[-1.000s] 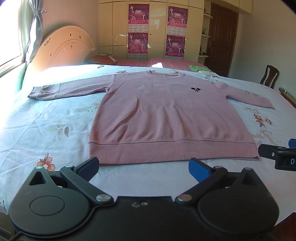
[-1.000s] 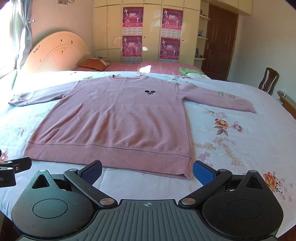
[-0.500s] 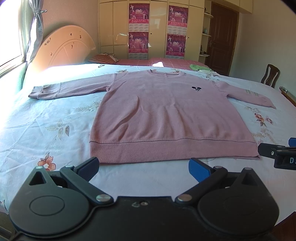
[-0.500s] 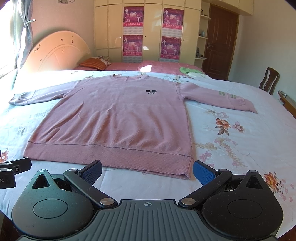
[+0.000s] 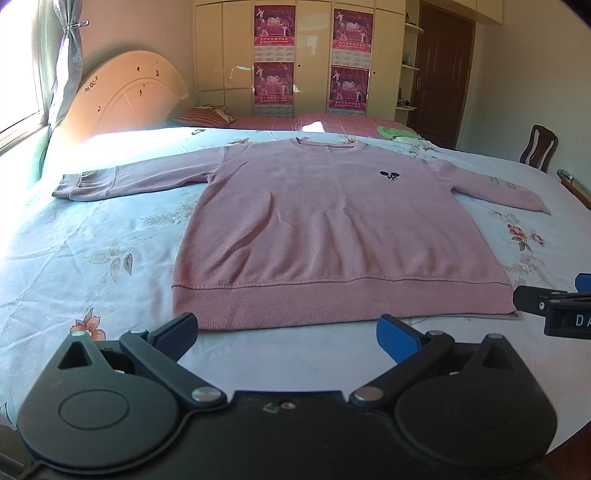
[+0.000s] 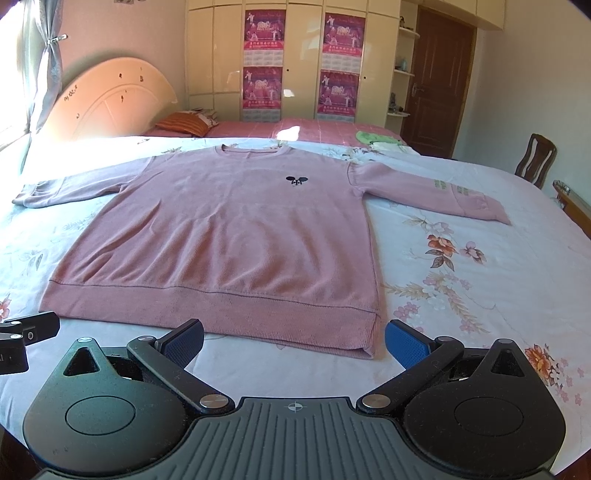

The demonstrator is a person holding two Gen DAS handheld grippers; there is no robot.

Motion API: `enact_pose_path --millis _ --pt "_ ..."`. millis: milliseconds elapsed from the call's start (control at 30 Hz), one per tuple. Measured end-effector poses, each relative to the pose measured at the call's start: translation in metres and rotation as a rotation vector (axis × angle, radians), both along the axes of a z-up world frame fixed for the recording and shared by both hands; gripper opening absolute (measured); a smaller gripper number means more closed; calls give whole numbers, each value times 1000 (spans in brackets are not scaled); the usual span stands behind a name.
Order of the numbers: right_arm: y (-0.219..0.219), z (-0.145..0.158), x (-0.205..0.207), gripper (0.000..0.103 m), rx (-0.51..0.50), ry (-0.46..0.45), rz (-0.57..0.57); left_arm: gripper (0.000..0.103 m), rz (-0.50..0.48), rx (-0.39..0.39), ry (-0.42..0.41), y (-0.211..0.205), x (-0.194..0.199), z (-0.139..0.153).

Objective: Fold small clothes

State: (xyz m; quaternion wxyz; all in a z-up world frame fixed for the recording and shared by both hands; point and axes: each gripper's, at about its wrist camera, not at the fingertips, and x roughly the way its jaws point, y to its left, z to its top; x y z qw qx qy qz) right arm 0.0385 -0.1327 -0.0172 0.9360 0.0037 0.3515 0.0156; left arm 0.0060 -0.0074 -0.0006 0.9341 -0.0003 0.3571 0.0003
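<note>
A pink sweater (image 5: 332,229) lies flat, seemingly unwrinkled, sleeves spread; both tools (image 5: 287,334) (image 6: 294,341) gape wide, empty.

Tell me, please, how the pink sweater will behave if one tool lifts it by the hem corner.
The pink sweater looks like soft knit with shallow wrinkles, so it would probably droop. The sleeves lie spread wide and would likely trail. It may drag on the bedsheet.

One pink sweater (image 5: 332,236) lies on one bed (image 5: 92,258), and two tongs are in view: the left tongs (image 5: 288,334) and the right tongs (image 6: 293,341). Four purple posters (image 6: 264,29) hang on the wardrobe. There is one striped pillow (image 6: 184,124), one wooden chair (image 6: 535,158), one brown door (image 6: 436,81) and one green cloth (image 6: 373,137).
</note>
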Motion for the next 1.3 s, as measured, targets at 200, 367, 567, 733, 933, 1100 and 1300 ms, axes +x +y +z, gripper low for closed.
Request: enact_pose_path --millis 200,367,567,733,933,1100,1300 --pt "-3 -3 3 103 2 10 1 103 -3 8 9 -3 3 -1" --pt "-7 -5 7 103 8 19 -6 103 4 11 24 -6 8 -2" --pt "-18 -6 15 103 49 35 -22 103 42 -106 40 2 16 -3" --pt "-28 -3 18 103 51 33 -27 103 14 -56 28 -11 26 -5" --pt "-39 -6 27 103 50 52 -45 103 -32 -113 -19 -23 37 -3" --pt "-51 -7 32 103 74 37 -60 103 -92 -85 10 -39 53 -11" --pt "-69 -11 47 102 76 27 -92 103 -108 -17 24 -56 76 -25"
